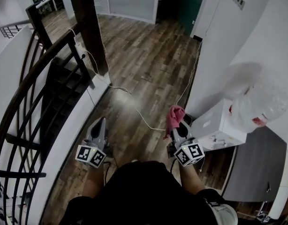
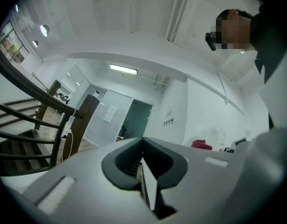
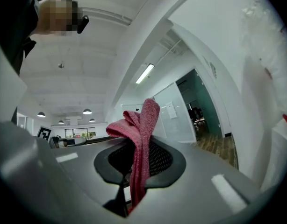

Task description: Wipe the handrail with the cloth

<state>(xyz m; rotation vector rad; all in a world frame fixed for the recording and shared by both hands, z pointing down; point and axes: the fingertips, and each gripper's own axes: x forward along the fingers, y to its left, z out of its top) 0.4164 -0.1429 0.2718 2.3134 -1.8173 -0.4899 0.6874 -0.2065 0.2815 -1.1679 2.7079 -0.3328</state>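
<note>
The pink cloth (image 1: 175,116) is pinched between the jaws of my right gripper (image 1: 179,129), a little right of the frame's centre in the head view. In the right gripper view, its folds stand up above the jaw tips and one end hangs down between them. The handrail (image 1: 36,67) is a dark curve in the upper left of the head view, well apart from the cloth. My left gripper (image 1: 100,123) is at the lower left, near the railing base. Its jaws are pressed together with nothing between them. A white cable (image 1: 134,105) lies on the wooden floor (image 1: 144,55) in front of both grippers.
</note>
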